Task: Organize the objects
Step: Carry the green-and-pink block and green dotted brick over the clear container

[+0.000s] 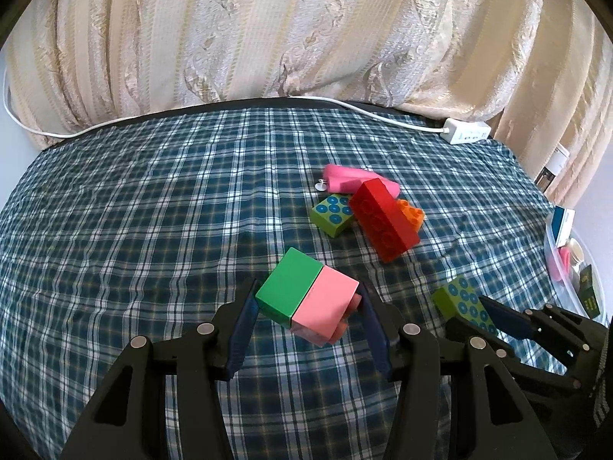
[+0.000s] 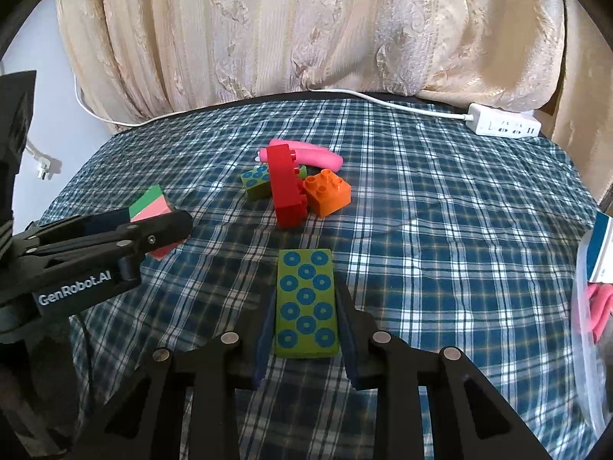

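Left tongs [image 1: 306, 299] pinching green-pink block [image 1: 306, 295]; right tongs [image 2: 306, 306] pinching spotted green block [image 2: 305, 303].

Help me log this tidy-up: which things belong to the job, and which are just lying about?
Job: green-pink block in left gripper; dotted block in right gripper; red brick; orange brick; small dotted block; pink tube.

Lying about: power strip; curtain.
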The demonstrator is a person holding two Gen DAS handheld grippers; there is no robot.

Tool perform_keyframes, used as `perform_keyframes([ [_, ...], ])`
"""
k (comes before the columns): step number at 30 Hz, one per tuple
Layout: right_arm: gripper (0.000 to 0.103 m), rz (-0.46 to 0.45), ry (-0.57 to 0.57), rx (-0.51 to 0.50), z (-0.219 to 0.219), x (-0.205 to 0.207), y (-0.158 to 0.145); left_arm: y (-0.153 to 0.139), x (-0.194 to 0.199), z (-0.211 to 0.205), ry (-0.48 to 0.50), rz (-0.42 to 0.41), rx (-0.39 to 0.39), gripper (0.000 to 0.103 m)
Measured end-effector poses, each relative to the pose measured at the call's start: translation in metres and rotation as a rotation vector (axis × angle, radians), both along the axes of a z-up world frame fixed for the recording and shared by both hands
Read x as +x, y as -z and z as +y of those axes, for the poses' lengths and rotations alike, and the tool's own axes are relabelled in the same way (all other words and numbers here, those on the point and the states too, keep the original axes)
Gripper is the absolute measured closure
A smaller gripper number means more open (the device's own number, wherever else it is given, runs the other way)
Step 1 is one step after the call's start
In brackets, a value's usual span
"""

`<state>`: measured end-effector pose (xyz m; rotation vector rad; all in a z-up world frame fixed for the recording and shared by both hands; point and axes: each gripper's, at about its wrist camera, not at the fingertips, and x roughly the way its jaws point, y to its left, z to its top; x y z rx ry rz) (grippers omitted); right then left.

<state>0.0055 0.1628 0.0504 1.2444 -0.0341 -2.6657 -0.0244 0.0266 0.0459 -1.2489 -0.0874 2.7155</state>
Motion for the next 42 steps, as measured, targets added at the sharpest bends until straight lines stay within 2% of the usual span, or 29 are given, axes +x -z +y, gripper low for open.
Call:
perform_keyframes([
  [19,0.071,0.020,0.126,-0.067,0.045,0.026,-0.009,0.004,0.006,0.022,0.060,0.006,-0.042,0.050],
  [32,0.071,0.082,0.287,-0.114,0.109,0.048,-0.025,-0.003,0.012,0.042,0.093,0.012,-0.062,0.050],
  [42,0.071,0.130,0.458,-0.143,0.172,0.072,-0.031,-0.005,0.021,0.075,0.146,0.004,-0.072,0.050],
])
